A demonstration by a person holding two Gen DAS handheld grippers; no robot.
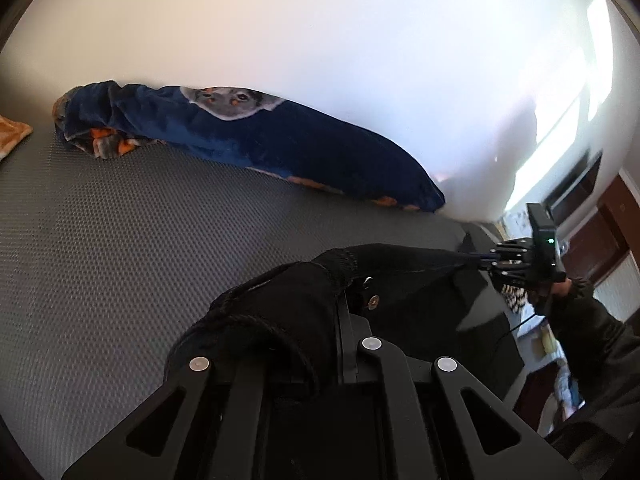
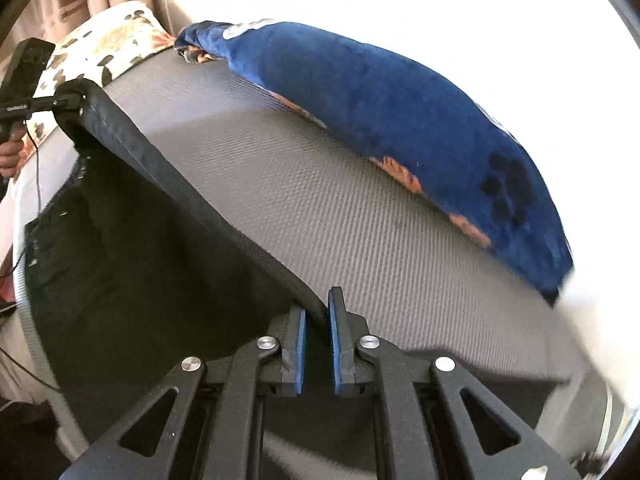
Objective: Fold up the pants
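Observation:
The black pants (image 2: 140, 240) hang above a grey textured mat (image 2: 360, 220), their waistband pulled taut between the two grippers. In the right wrist view my right gripper (image 2: 318, 308) pinches the waistband edge between its blue pads (image 2: 335, 344). Far left in that view, my left gripper (image 2: 74, 100) grips the other end. In the left wrist view the pants (image 1: 288, 312) are bunched over my left gripper (image 1: 344, 284) and hide its fingertips. A metal button (image 1: 373, 302) shows beside them. The right gripper (image 1: 494, 261) holds the band at the far right.
A blue blanket with animal prints (image 1: 248, 140) (image 2: 400, 120) lies along the mat's far side against a white wall. A floral pillow (image 2: 108, 44) and curtains sit at the far left. A person's hand (image 1: 560, 288) holds the right gripper's handle.

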